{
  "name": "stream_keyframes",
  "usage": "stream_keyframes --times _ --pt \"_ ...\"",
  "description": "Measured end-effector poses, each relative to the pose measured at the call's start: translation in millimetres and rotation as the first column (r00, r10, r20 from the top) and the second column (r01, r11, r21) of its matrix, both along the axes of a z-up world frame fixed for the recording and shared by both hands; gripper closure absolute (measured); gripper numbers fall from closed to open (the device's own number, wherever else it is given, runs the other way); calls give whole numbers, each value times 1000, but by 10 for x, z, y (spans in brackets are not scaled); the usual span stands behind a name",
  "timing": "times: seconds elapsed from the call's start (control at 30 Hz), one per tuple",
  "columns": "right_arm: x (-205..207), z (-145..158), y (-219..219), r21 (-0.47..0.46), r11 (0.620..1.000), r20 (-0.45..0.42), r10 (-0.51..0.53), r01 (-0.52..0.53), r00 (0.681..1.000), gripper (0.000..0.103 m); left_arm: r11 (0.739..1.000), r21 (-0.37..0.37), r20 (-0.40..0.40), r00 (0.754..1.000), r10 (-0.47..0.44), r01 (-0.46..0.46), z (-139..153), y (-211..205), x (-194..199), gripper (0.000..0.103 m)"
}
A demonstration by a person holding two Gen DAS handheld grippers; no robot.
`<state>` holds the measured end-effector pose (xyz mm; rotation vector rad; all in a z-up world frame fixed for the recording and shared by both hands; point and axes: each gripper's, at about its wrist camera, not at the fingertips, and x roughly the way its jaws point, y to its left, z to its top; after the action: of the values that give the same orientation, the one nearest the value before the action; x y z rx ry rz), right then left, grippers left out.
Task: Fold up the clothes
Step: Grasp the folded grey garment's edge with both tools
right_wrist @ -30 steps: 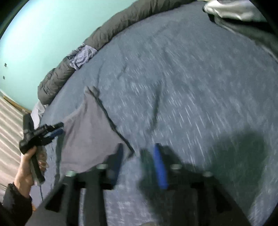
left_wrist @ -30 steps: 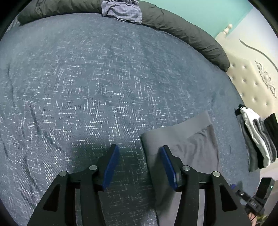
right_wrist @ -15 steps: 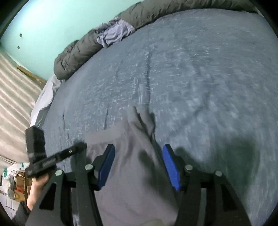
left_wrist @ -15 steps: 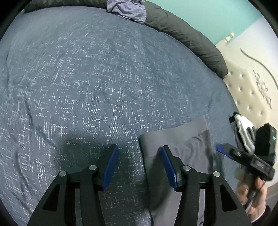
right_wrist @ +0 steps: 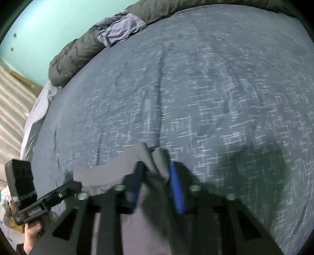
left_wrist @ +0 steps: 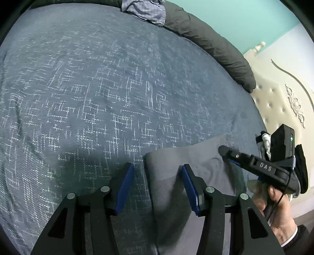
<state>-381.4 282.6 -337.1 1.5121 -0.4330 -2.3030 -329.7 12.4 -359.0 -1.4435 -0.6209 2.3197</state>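
1. Your left claw [left_wrist: 157, 186] is spread wide and empty, its blue pads straddling the near left edge of the folded grey garment [left_wrist: 196, 166].
2. The garment lies on the bed [left_wrist: 98, 88], toward its near right side.
3. Your right claw [right_wrist: 157, 184] sits over the garment's bunched corner [right_wrist: 153, 157]; motion blur means you cannot tell whether it grips the cloth.
4. A crumpled checked cloth [left_wrist: 145, 9] rests on the dark duvet [left_wrist: 212, 43] at the far edge.
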Motion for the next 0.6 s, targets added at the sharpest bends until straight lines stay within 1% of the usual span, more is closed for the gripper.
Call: stream_keyframes --times 0.03,0.07,0.1,0.13,0.3,0.47,0.6 --pt "-4 3 -8 5 1000 -6 5 -5 1000 97 1000 3 4 1000 -7 7 1 10 -8 72" --pt "12 27 -14 9 1000 -18 14 -14 1000 99 1000 1 4 1000 -13 13 15 15 -5 83" --pt "40 65 -12 7 1000 -35 23 -22 999 99 1000 -6 -4 1000 -20 20 51 21 12 90" --pt "80 119 1 -2 1000 -56 30 -30 998 100 1000 -12 -16 1000 -26 26 96 31 36 91" --pt "328 444 146 -37 998 -162 50 -57 985 100 999 -30 -87 995 -40 37 461 60 209 93" --pt "573 822 369 -79 996 -260 24 -46 965 100 996 -58 -178 981 -82 73 1033 252 423 94" --pt "844 1242 624 -117 992 -350 -7 -37 937 100 993 -61 -250 962 -109 97 1521 437 638 94"
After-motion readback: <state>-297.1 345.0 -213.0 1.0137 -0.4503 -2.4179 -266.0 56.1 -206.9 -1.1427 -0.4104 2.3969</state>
